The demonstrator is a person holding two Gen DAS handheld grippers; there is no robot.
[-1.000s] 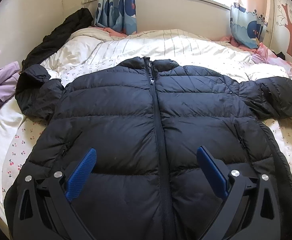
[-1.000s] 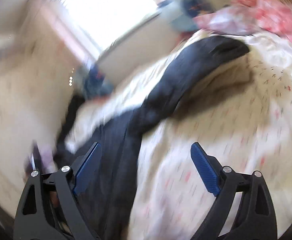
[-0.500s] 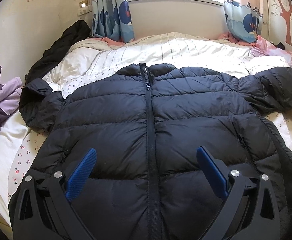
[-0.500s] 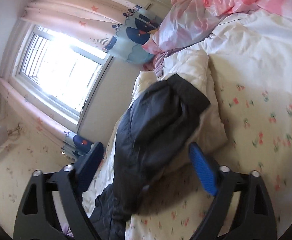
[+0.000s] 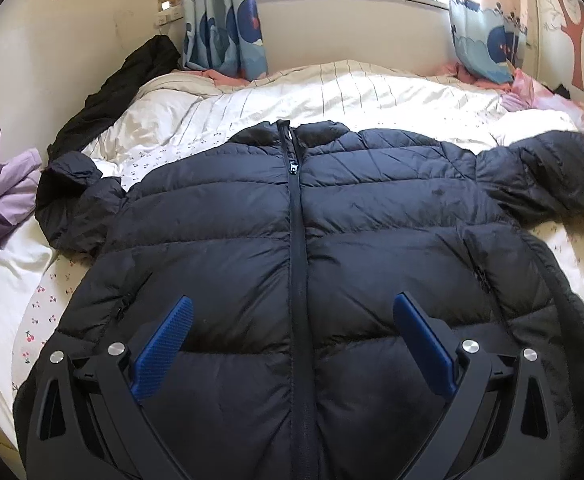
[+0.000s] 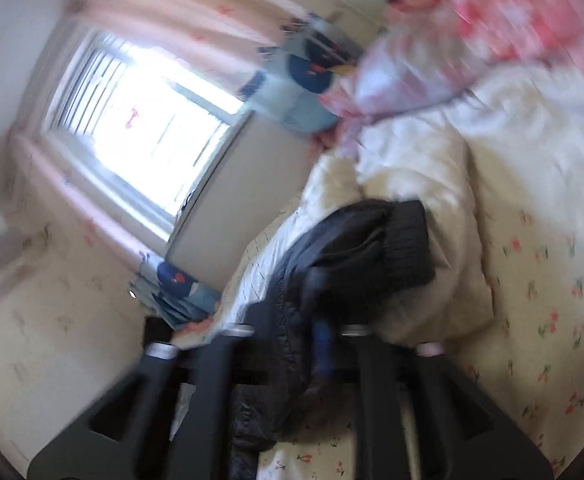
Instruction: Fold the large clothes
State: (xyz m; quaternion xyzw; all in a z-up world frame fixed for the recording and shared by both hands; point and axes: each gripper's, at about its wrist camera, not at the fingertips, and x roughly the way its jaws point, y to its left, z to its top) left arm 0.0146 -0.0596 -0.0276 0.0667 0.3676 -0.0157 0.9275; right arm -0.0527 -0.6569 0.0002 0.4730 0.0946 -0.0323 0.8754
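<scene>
While left fingers (image 5: 290, 344) gape, right fingers (image 6: 288, 344) are closing around one jacket's (image 5: 299, 264) sleeve (image 6: 355, 256).

We see a dark navy quilted puffer jacket (image 5: 299, 248) lying flat and front-up on the bed, zipped to the collar, hem nearest us. Its left sleeve (image 5: 72, 208) is bunched up beside the body; its right sleeve (image 6: 371, 256) stretches outward, ending in a dark ribbed knit cuff (image 6: 409, 244).
</scene>
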